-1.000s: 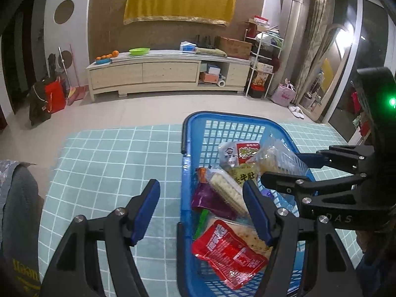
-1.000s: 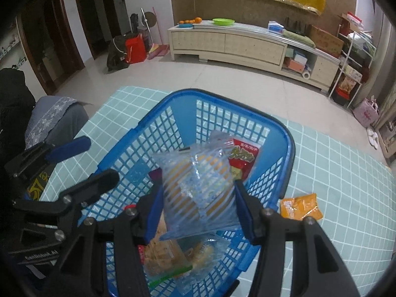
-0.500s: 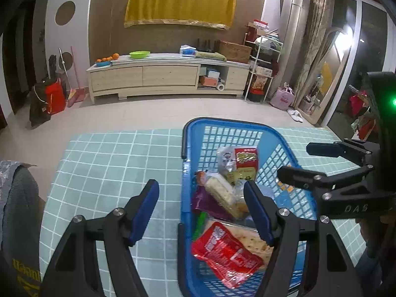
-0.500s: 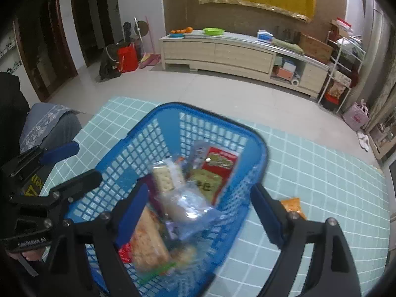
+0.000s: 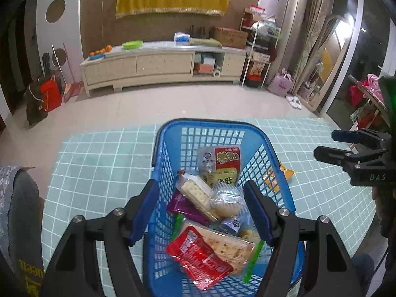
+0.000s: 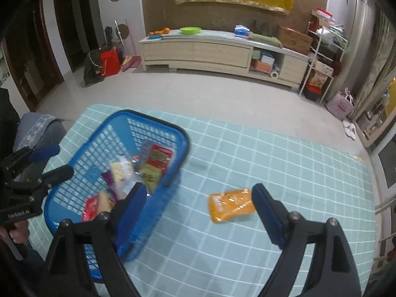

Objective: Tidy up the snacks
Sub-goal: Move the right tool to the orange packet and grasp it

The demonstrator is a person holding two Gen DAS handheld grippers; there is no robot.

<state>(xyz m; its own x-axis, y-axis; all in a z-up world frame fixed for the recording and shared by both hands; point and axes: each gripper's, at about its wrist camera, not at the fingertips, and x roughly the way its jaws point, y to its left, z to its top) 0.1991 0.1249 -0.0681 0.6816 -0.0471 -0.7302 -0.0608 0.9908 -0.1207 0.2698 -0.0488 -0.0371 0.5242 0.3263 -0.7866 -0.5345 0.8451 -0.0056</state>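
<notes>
The left gripper [image 5: 200, 209] is hovering with its jaws apart and nothing between them over the blue basket [image 5: 212, 126], which is sitting on the teal checked tablecloth [image 6: 272, 153] holding the snack packets. To its right, 1 orange packet [image 6: 231, 205] is lying on the cloth just beside the basket, and the right gripper [image 6: 198, 210] is hanging above it, spread wide and empty.

What the two wrist views leave unclear

The blue basket [image 6: 158, 195] is smeared by motion in the right wrist view, so its packets cannot be read; its near end is cut off behind the right gripper [image 6: 198, 212]. In the left wrist view the orange packet [image 5: 287, 173] shows only as a corner past the basket wall, and the red packet [image 5: 198, 255] bears print too small to read.
</notes>
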